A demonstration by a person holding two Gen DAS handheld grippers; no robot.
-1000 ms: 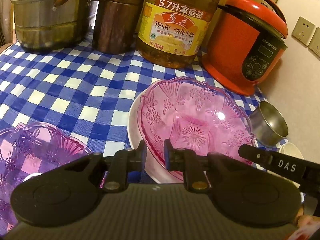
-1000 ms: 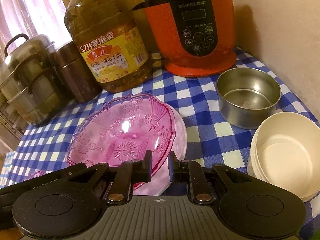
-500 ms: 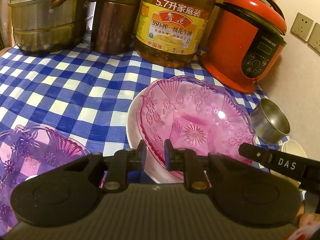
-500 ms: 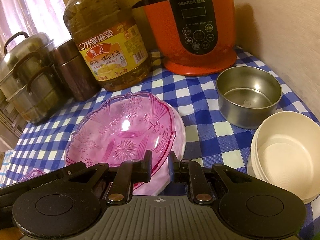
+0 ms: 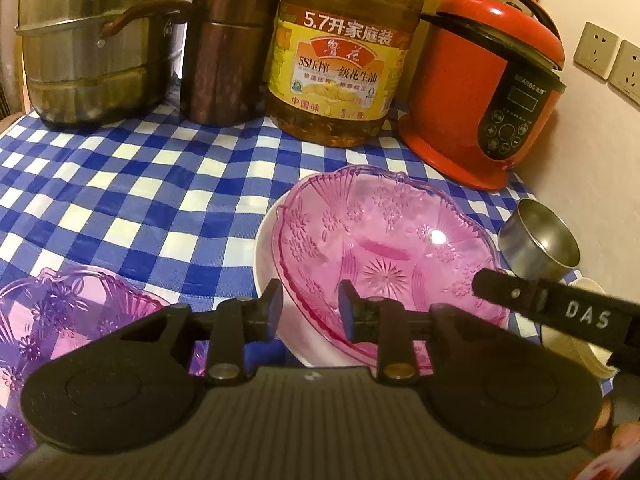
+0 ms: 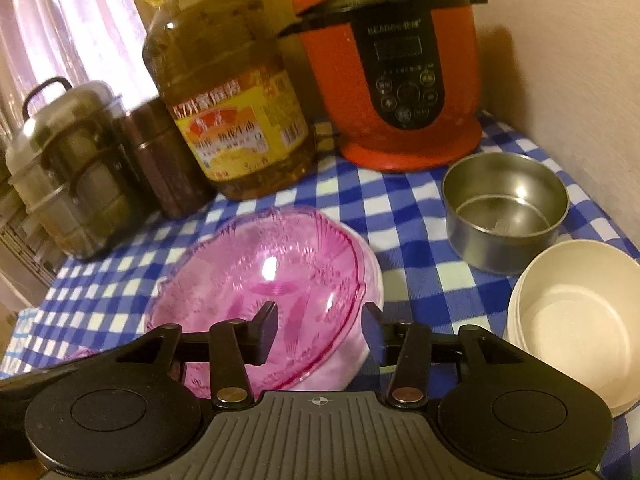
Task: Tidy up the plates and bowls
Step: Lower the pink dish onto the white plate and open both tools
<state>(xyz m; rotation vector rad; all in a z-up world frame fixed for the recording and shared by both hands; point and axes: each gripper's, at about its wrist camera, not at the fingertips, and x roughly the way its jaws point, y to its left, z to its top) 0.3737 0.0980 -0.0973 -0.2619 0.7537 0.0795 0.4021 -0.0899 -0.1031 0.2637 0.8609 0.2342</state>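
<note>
Tongs first, left wrist view: my left tongs have just been spreading and now stand apart, straddling the near rim of the pink patterned glass bowl without pinching it. That bowl sits in a white round plate on the blue-and-white checked bench. Down at lower left lies a purple patterned glass bowl. Along the back stand a stacked steel steamer pot, a copper-brown canister, a big bottle of cooking oil and a red electric pressure cooker. Off to the right, a small steel bowl.

Over to the right wrist view: my right tongs have just been opening too, wider than the left, and grip nothing; the pink bowl's rim and the plate's edge lie between the fingers, untouched. Right of them sits the steel bowl, and nearer, just beside it, a cream round bowl.
</note>
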